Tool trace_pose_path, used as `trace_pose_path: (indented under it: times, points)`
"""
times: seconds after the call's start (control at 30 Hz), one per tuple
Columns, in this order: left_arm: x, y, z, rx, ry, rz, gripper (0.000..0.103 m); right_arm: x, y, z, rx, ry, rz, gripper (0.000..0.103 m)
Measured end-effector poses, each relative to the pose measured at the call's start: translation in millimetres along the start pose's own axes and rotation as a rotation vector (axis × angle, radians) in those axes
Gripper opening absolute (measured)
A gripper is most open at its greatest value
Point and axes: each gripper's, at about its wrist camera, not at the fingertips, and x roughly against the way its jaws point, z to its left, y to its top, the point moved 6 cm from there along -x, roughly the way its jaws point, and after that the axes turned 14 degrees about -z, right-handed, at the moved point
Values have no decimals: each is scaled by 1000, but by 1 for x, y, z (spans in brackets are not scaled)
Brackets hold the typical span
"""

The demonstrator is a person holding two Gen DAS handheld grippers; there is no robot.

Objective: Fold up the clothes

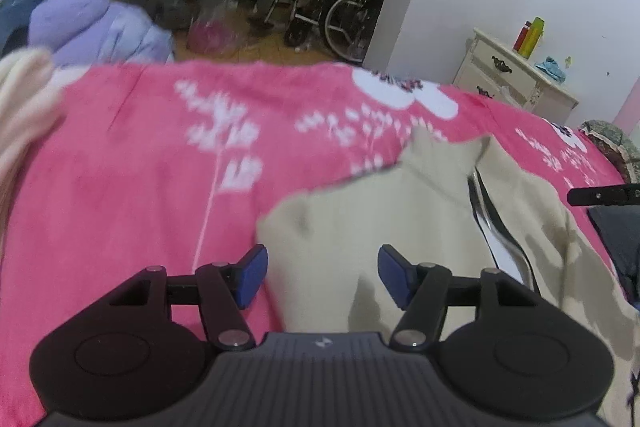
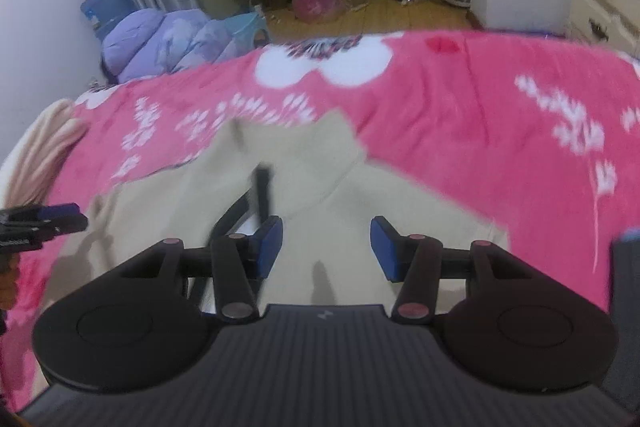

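A beige zip-up garment (image 1: 400, 211) lies spread on the pink blanket (image 1: 140, 167), collar pointing away from me, its front open along a dark zipper. My left gripper (image 1: 322, 277) hovers open above the garment's left side, blue pads wide apart, nothing between them. In the right wrist view the same beige garment (image 2: 360, 203) fills the middle, and my right gripper (image 2: 326, 247) is open above its right half. The left gripper (image 2: 60, 217) shows at that view's left edge. The right gripper's finger (image 1: 604, 195) pokes in at the left view's right edge.
The pink blanket (image 2: 480, 115) with white flowers covers the bed. A cream striped cloth (image 1: 20, 115) lies at its left end. Beyond the bed are a lilac quilt (image 2: 160, 39), a wheelchair (image 1: 340, 3), a cream dresser (image 1: 516, 83) with bottles, and wooden floor.
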Motion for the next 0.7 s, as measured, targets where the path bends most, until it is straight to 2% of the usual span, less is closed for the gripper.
trace_pose_path:
  times: [0.17, 0.27, 0.43, 0.5, 0.7]
  points:
    - [-53, 24, -17, -60, -9, -22, 64, -34, 21, -27, -9, -24, -32, 48]
    - [-83, 32, -31, -104, 13, -37, 64, -54, 25, -37, 3, -35, -27, 48]
    - [-123, 32, -59, -202, -13, -37, 63, -82, 27, -39, 21, 3, -23, 48]
    - [-133, 32, -65, -194, -28, -38, 60, -89, 28, -38, 7, 33, -16, 47]
    - [-150, 34, -76, -141, -93, -18, 34, -97, 31, -36, -25, 104, 4, 47]
